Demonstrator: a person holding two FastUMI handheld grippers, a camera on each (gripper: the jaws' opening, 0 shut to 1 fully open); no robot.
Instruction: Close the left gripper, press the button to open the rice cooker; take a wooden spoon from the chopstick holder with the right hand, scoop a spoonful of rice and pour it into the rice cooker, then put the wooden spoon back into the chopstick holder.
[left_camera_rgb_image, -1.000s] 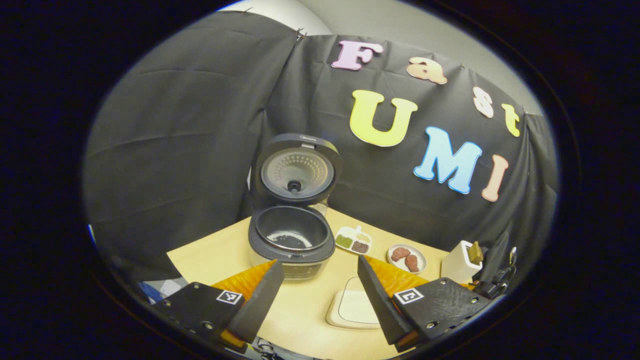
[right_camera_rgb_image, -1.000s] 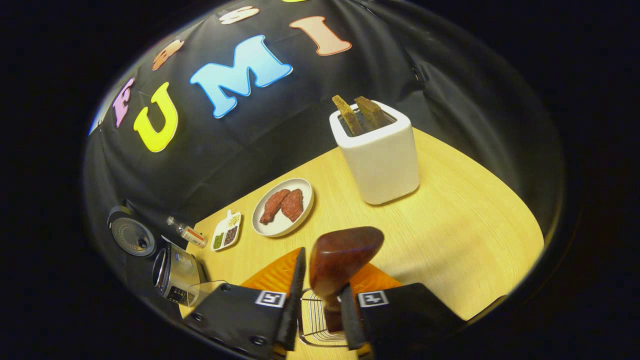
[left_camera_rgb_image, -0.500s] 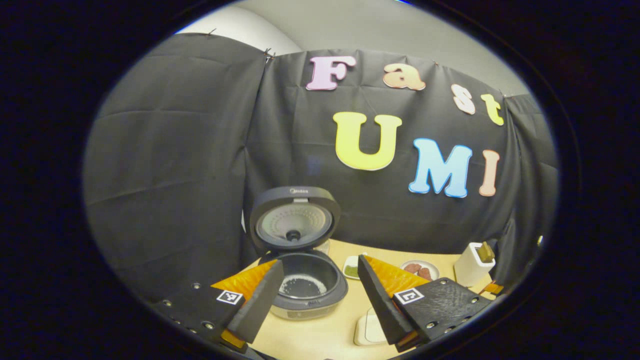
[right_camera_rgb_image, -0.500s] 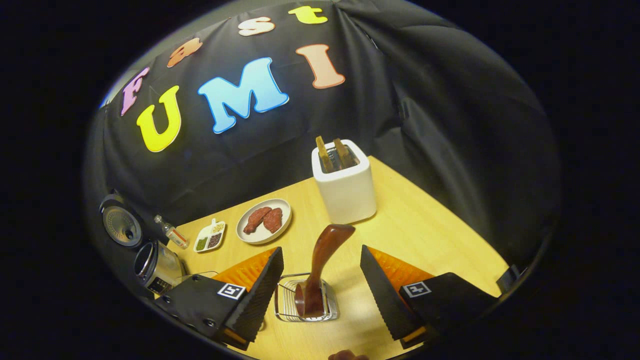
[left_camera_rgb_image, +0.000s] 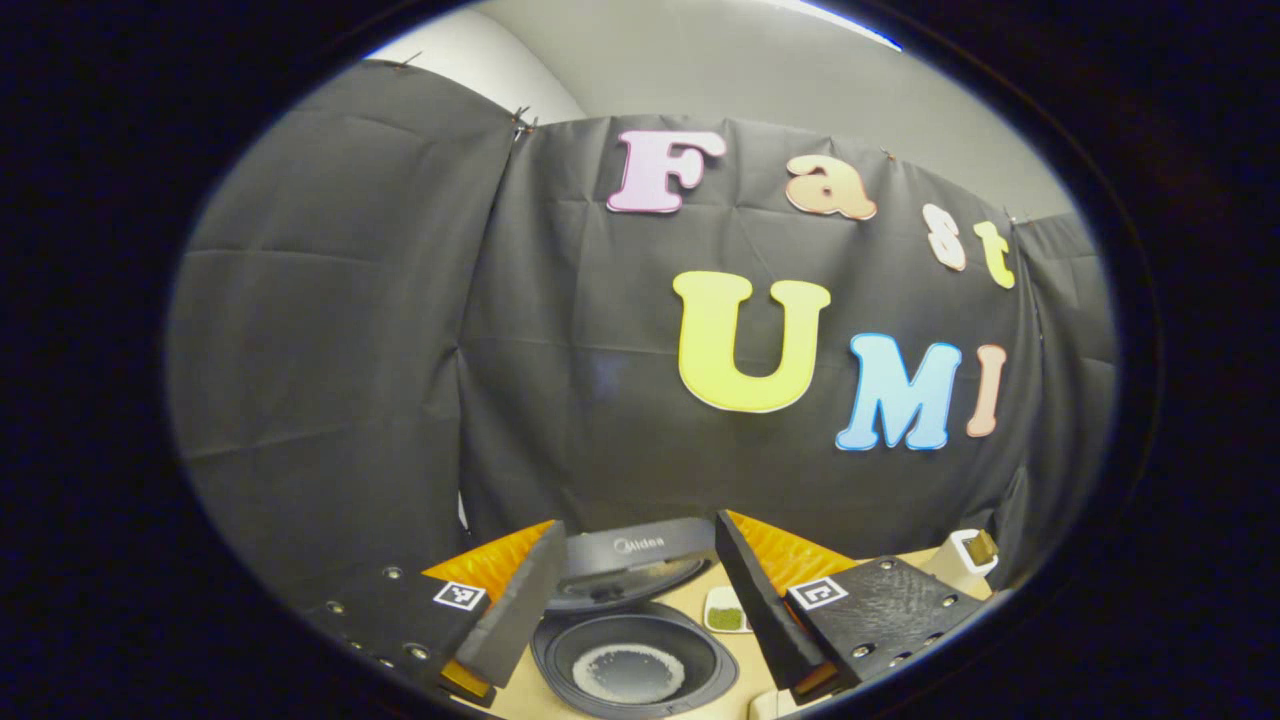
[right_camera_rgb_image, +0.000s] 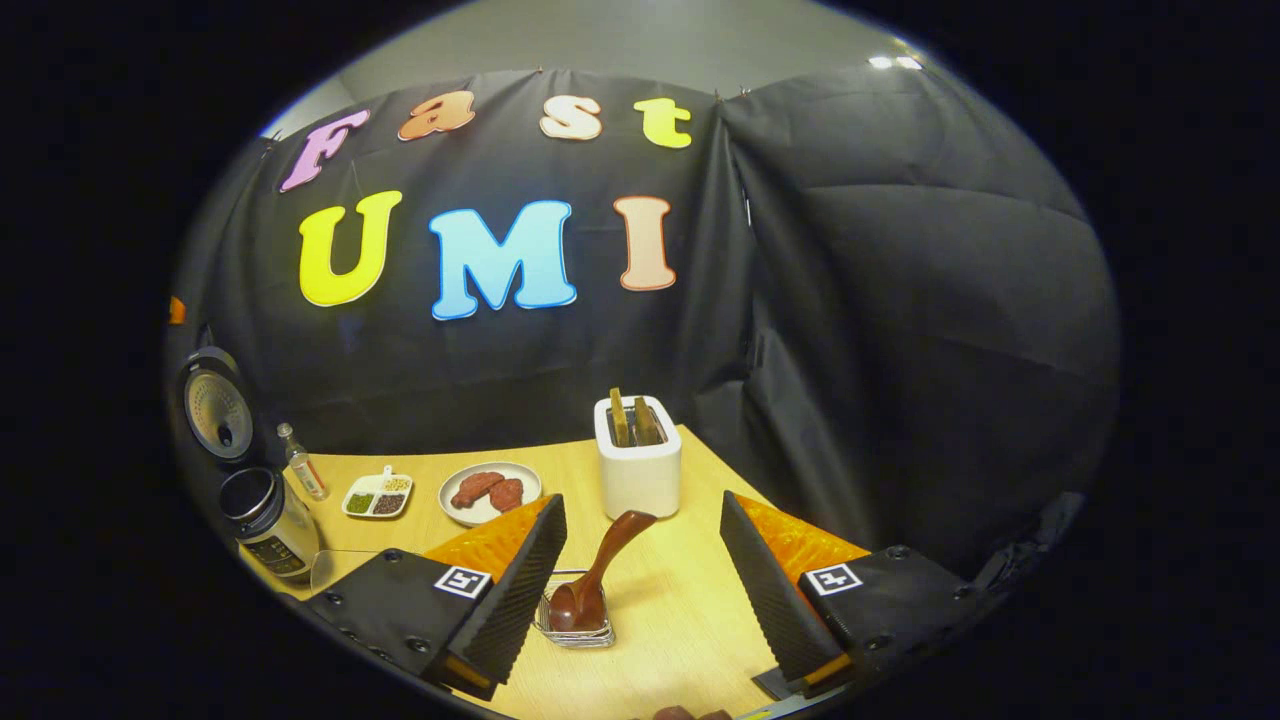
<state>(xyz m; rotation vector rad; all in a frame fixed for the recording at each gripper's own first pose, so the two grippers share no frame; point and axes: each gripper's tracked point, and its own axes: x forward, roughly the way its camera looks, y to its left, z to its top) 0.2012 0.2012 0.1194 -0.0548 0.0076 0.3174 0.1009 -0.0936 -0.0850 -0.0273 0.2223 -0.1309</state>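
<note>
Spoon (right_camera_rgb_image: 600, 570) leans in the holder (right_camera_rgb_image: 576, 627); cooker (left_camera_rgb_image: 632, 668) lid up; left gripper (left_camera_rgb_image: 640, 590) and right gripper (right_camera_rgb_image: 640, 580) spread, empty.

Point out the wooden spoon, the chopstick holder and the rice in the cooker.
wooden spoon (right_camera_rgb_image: 612, 548), right gripper view, mid-handle.
chopstick holder (right_camera_rgb_image: 606, 638), right gripper view, wire rim.
rice (left_camera_rgb_image: 628, 672), left gripper view, ring in pot.

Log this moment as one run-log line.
cooker: lid up, rice inside | spoon: standing in holder | left tongs: open, empty | right tongs: open, clear of spoon
</note>
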